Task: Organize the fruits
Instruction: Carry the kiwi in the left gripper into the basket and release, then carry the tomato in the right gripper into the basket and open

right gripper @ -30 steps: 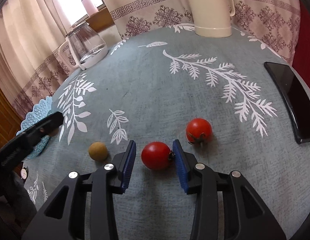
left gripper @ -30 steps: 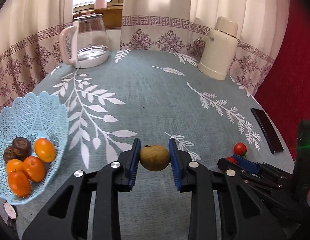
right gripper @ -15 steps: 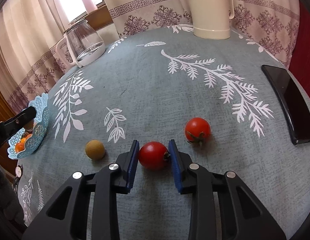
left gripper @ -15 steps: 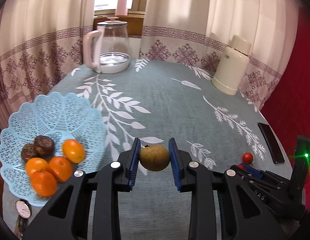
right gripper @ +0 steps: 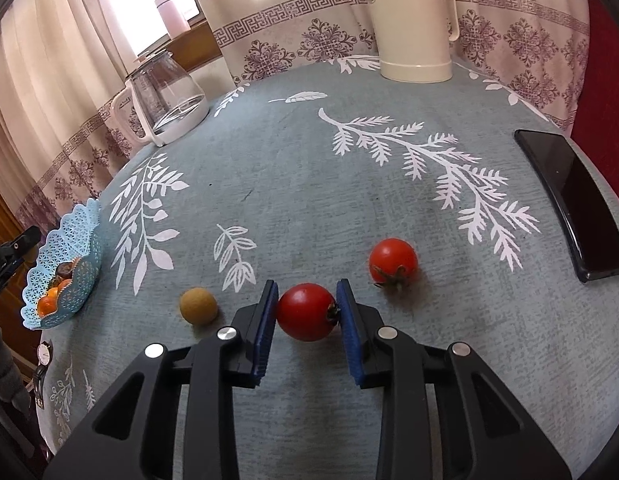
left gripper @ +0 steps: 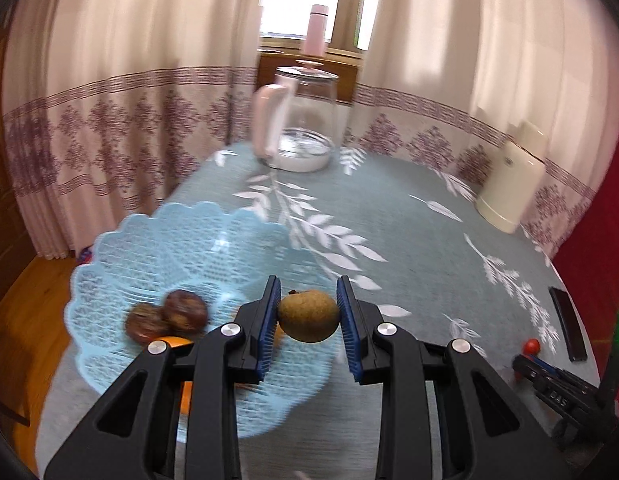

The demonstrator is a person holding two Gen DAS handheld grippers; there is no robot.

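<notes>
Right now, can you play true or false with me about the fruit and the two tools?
1. The left tool is holding a brown fruit. True.
2. The brown fruit is already lying in the blue basket. False: it is gripped between the tool's fingers, above the basket.
3. The right tool is closed on a red tomato. True.
4. Both tomatoes are being held. False: the second tomato sits free on the tablecloth.
5. The small tan fruit is inside the basket. False: it sits on the tablecloth, left of the right tool.
</notes>
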